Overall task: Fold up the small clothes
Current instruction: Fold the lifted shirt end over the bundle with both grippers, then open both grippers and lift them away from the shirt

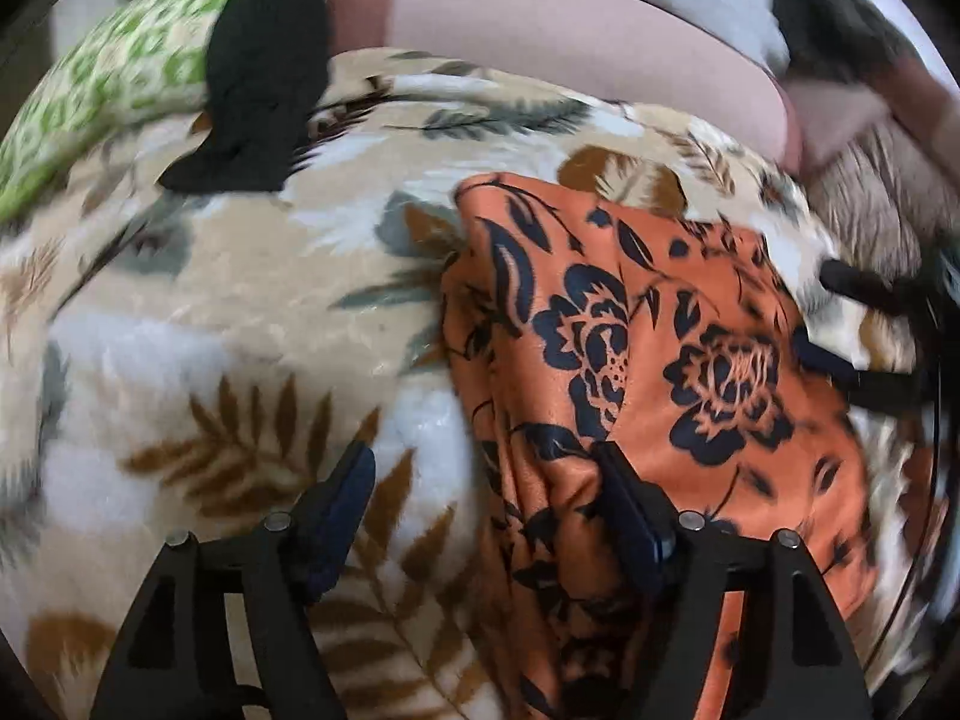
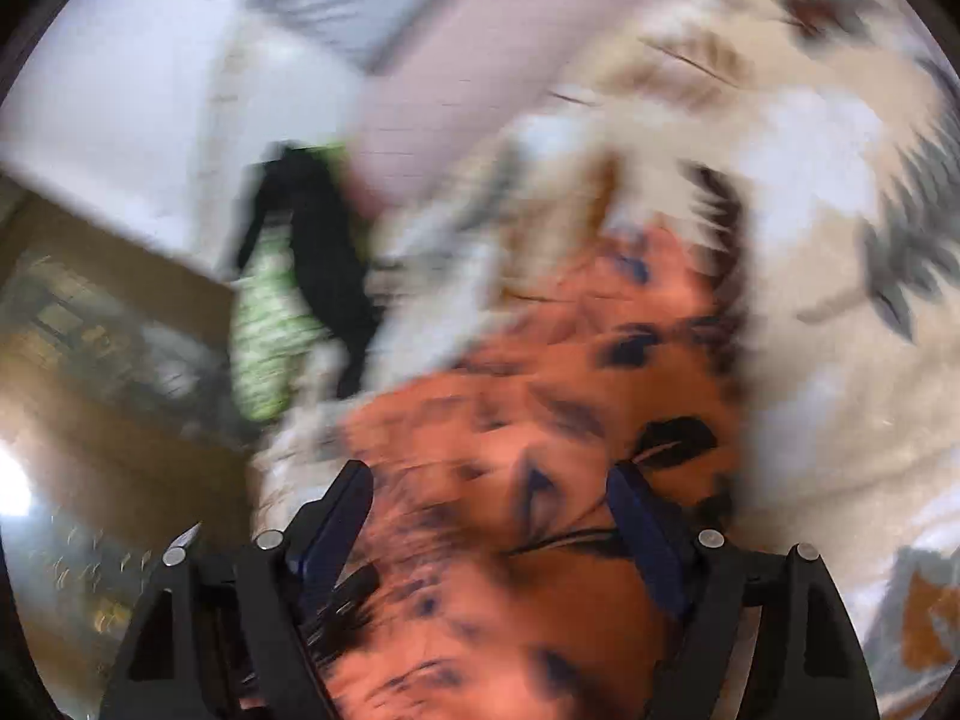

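An orange cloth with dark blue flowers lies on a leaf-patterned fleece blanket. My left gripper is open at the cloth's left edge, its right finger over the cloth and its left finger over the blanket. My right gripper shows at the cloth's right edge in the left wrist view. In the blurred right wrist view my right gripper is open just above the orange cloth, with cloth showing between the fingers.
A black garment lies across a green-and-white patterned cushion at the far left. A pink bolster runs along the back. The bed's edge and floor show left in the right wrist view.
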Action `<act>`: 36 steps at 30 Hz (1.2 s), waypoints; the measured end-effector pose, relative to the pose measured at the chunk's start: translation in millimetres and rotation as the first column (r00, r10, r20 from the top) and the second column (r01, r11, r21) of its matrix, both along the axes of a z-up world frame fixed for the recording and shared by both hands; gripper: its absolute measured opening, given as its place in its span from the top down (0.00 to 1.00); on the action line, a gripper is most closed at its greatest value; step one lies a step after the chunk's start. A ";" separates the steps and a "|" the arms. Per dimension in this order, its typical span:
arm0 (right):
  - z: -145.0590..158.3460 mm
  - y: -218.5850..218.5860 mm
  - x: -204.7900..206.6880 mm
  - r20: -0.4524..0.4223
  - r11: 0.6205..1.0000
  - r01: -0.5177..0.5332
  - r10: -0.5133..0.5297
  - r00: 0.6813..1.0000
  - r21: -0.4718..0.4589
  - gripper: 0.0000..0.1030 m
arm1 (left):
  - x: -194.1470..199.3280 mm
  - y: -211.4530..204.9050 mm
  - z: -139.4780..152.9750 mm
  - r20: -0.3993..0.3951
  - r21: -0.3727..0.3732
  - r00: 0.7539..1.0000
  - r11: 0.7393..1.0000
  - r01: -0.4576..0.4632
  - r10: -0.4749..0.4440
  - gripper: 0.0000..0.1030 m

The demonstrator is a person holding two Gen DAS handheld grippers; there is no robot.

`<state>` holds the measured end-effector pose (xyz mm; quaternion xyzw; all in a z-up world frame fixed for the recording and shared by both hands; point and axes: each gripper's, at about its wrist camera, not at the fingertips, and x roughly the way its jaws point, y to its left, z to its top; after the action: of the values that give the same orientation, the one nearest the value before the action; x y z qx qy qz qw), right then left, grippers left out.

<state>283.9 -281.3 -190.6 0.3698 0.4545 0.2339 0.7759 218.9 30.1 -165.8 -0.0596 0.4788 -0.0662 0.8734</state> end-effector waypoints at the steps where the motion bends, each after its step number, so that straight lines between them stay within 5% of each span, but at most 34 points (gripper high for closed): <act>1: 12.2 1.6 -8.2 0.036 1.000 0.006 -0.005 0.999 -0.017 0.20 | -5.8 0.4 8.7 0.027 0.004 1.000 1.000 -0.002 0.002 0.27; 4: 45.4 10.8 -41.5 0.128 0.993 -0.013 0.028 0.991 -0.121 0.20 | -23.2 -2.5 26.2 0.078 0.077 0.997 0.997 -0.003 -0.003 0.27; 10: 65.3 8.2 -129.6 0.159 0.983 -0.027 0.056 0.986 -0.179 0.20 | -56.4 0.6 46.2 0.099 0.077 0.995 0.996 -0.035 0.028 0.27; 14: 39.2 24.3 -134.6 0.111 0.982 -0.018 0.040 0.993 -0.190 0.17 | -81.8 1.9 57.9 0.093 0.067 0.995 0.996 -0.051 0.045 0.27; 16: 12.4 25.0 -129.4 -0.003 0.980 -0.021 0.021 1.000 -0.198 0.17 | -94.4 4.8 64.8 0.098 0.066 0.994 0.996 -0.057 0.050 0.27; 22: 46.5 36.7 -156.1 0.130 0.973 0.032 -0.002 0.992 -0.227 0.15 | -121.1 9.0 73.4 0.090 0.034 0.994 0.997 -0.072 0.069 0.22; 24: 26.8 46.7 -149.5 0.067 0.947 0.015 0.007 0.998 -0.321 0.05 | -128.7 6.9 71.8 0.055 0.010 0.996 0.998 -0.068 0.067 0.22; 26: 17.3 53.4 -147.9 0.018 0.928 -0.017 0.026 1.000 -0.373 0.05 | -140.5 5.5 74.1 0.046 0.006 0.998 0.999 -0.053 0.052 0.22; 31: 81.3 62.4 -204.2 0.147 0.888 0.033 0.039 0.988 -0.458 0.05 | -166.9 10.9 84.9 0.079 0.050 0.992 0.993 -0.106 0.102 0.17; 36: 113.0 68.3 -275.1 0.256 0.752 0.148 0.027 0.966 -0.642 0.00 | -183.4 -1.7 103.8 0.151 0.075 0.983 0.991 -0.113 0.101 0.09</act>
<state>8.8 -213.0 -77.7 0.0565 0.3942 0.0788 0.9139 35.4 28.4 -62.1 -0.0436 0.4116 -0.0032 0.9103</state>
